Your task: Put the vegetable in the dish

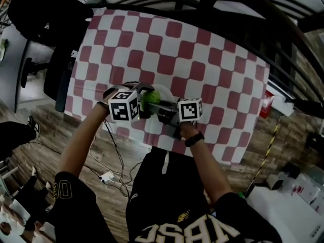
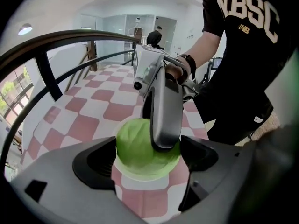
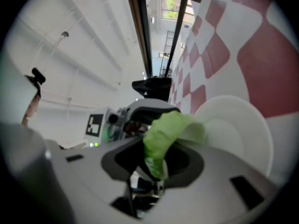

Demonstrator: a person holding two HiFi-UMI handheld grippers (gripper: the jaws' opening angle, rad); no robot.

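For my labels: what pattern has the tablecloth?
The tablecloth is red-and-white checked; head view best.

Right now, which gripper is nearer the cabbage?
Right. The right gripper pinches the cabbage between its jaws; the left gripper straddles it, jaws open on either side.

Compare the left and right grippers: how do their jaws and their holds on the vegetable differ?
The left gripper has its jaws wide apart, with the vegetable between them unclamped. The right gripper has its jaws nearly together, pinching a leaf of it. Both meet at the dish.
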